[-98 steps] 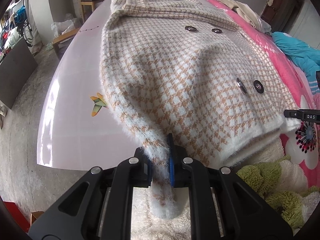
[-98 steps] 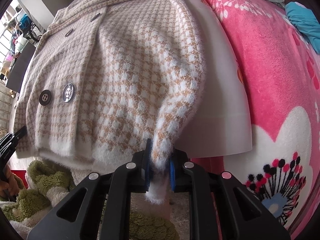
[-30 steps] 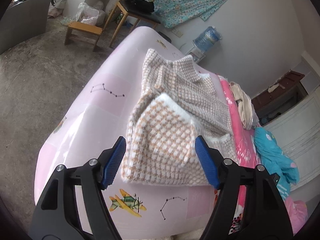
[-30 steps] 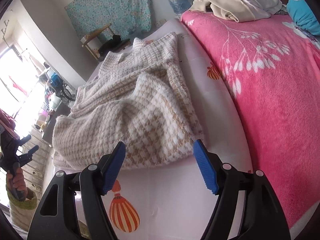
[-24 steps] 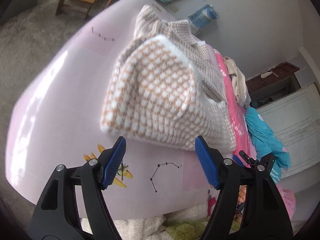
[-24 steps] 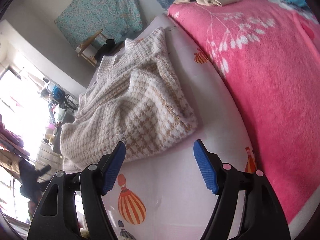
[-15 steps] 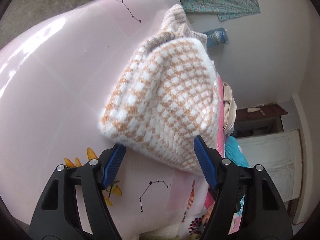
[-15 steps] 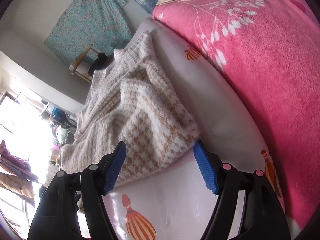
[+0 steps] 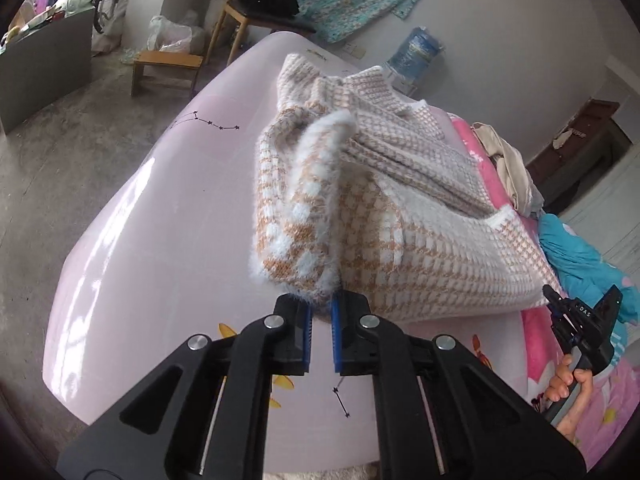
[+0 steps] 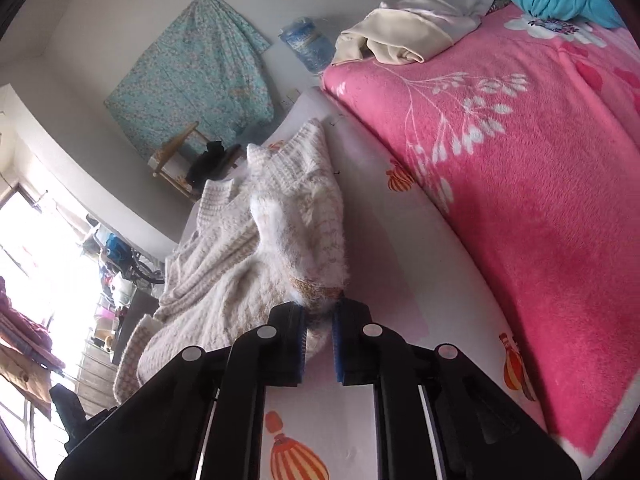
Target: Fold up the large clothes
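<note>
Both pinch the houndstooth cardigan [image 9: 400, 216]: left gripper [image 9: 321, 312] and right gripper [image 10: 319, 320], jaws nearly closed on its near folded corners, probably to fold it again on the bed [image 9: 160, 208].

i'm holding my left gripper [image 9: 320, 312] angled downward, its blue pads [image 9: 306, 330] pinching a fluffy corner of the sweater [image 9: 400, 208]. my right gripper [image 10: 319, 322] is tilting down too, its jaws clamping the sweater's other near corner. my right hand [image 9: 570, 384] is gripping its handle, fingers curling around it.
</note>
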### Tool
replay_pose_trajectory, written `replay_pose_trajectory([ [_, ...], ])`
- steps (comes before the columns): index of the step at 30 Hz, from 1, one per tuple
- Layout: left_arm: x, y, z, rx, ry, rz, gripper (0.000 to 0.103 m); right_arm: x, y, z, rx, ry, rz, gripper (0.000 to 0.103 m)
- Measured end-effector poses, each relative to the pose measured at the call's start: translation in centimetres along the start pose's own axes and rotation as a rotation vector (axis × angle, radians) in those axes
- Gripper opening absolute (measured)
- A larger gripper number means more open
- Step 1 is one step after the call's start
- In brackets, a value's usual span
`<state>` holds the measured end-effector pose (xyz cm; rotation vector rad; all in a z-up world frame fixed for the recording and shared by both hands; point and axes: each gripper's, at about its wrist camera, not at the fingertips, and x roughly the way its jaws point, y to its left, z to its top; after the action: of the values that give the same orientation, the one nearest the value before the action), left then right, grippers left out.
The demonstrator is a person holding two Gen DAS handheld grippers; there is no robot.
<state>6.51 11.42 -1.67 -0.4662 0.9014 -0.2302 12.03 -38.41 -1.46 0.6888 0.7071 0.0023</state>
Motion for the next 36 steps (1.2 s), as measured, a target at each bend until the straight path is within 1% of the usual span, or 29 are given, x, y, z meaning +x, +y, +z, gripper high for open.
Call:
replay_pose_trajectory([
  [3, -2.1, 0.8, -0.4, -0.019, 0.024, -0.042, 0.007, -1.6, 0.1, -0.3, -0.009, 0.017, -0.001, 0.010],
  [5, -2.3, 2.3, -1.2, -0.060, 0.068, -0.072, 0.007, -2.0, -0.6, -0.8, 0.014, 0.049, 0.000, 0.010],
  [6, -1.8, 3.0, -1.7, -0.074, 0.098, -0.076, 0.009, -1.7, -1.1, -1.2, 0.013, 0.083, -0.008, 0.012],
  [7, -1.0, 3.9, -2.1, -0.092, 0.129, -0.060, 0.015, -1.0, -1.6, -1.6, 0.000, 0.128, -0.025, 0.014],
  [9, -0.4, 6.0, -3.0, -0.141, 0.176, -0.010, 0.020, 0.1, -2.8, -2.6, -0.017, 0.212, -0.119, 0.025],
  [10, -0.5, 7.1, -3.3, -0.166, 0.177, -0.009, 0.024, 0.2, -3.3, -2.7, -0.024, 0.237, -0.164, 0.026],
  [11, -1.1, 7.8, -3.2, -0.183, 0.156, 0.006, 0.024, -0.2, -3.6, -2.5, -0.029, 0.234, -0.185, 0.032],
  [12, -1.8, 8.1, -2.8, -0.181, 0.123, 0.038, 0.025, -1.0, -3.7, -2.2, -0.034, 0.216, -0.191, 0.038],
  [14, -3.7, 8.2, -1.9, -0.157, 0.043, 0.068, 0.025, -2.9, -3.1, -1.0, -0.076, 0.141, -0.229, 0.044],
  [15, -4.3, 7.9, -1.4, -0.139, 0.009, 0.070, 0.025, -3.6, -2.4, -0.4, -0.110, 0.106, -0.249, 0.044],
  [16, -4.7, 7.1, -0.9, -0.108, -0.014, 0.059, 0.026, -3.8, -1.7, 0.1, -0.143, 0.084, -0.249, 0.044],
  [17, -4.6, 5.9, -0.5, -0.066, -0.028, 0.031, 0.026, -3.6, -0.6, 0.5, -0.176, 0.075, -0.225, 0.044],
  [18, -4.3, 4.4, -0.2, -0.019, -0.025, -0.005, 0.026, -2.9, 0.7, 0.8, -0.212, 0.083, -0.187, 0.045],
  [20, -2.2, 0.6, 0.1, 0.089, 0.013, -0.087, 0.027, -0.7, 3.8, 0.8, -0.299, 0.126, -0.111, 0.044],
  [21, -0.9, -1.4, -0.2, 0.148, 0.040, -0.112, 0.027, 0.9, 5.6, 0.5, -0.356, 0.157, -0.073, 0.044],
  [22, 0.7, -3.7, -0.3, 0.208, 0.067, -0.126, 0.027, 2.5, 7.5, -0.2, -0.414, 0.187, -0.040, 0.044],
  [24, 3.3, -6.8, -1.2, 0.312, 0.125, -0.146, 0.027, 5.1, 10.4, -1.7, -0.526, 0.237, 0.003, 0.044],
  [25, 4.5, -7.5, -1.9, 0.344, 0.160, -0.127, 0.027, 6.4, 11.4, -2.6, -0.577, 0.270, 0.007, 0.044],
  [26, 5.9, -7.8, -2.6, 0.362, 0.211, -0.087, 0.027, 7.4, 11.9, -3.7, -0.615, 0.311, 0.003, 0.044],
  [27, 7.2, -7.4, -3.4, 0.369, 0.262, -0.044, 0.027, 8.7, 11.8, -4.7, -0.643, 0.360, -0.022, 0.044],
  [28, 7.7, -6.7, -4.0, 0.362, 0.276, -0.035, 0.026, 9.5, 11.5, -5.6, -0.660, 0.406, -0.050, 0.044],
  [29, 7.3, -6.3, -4.1, 0.347, 0.257, -0.066, 0.026, 10.1, 10.8, -6.3, -0.656, 0.442, -0.060, 0.044],
  [30, 7.0, -6.0, -4.1, 0.340, 0.266, -0.078, 0.026, 9.9, 10.3, -6.3, -0.638, 0.436, -0.041, 0.044],
  [33, 6.7, -5.6, -3.5, 0.335, 0.281, -0.098, 0.025, 9.7, 9.8, -5.4, -0.607, 0.488, -0.017, 0.043],
  [35, 6.2, -5.7, -2.7, 0.346, 0.251, -0.093, 0.025, 9.6, 9.8, -4.7, -0.598, 0.507, -0.003, 0.044],
  [36, 5.9, -5.6, -2.0, 0.355, 0.221, -0.087, 0.026, 9.5, 9.9, -4.1, -0.601, 0.493, -0.003, 0.045],
])
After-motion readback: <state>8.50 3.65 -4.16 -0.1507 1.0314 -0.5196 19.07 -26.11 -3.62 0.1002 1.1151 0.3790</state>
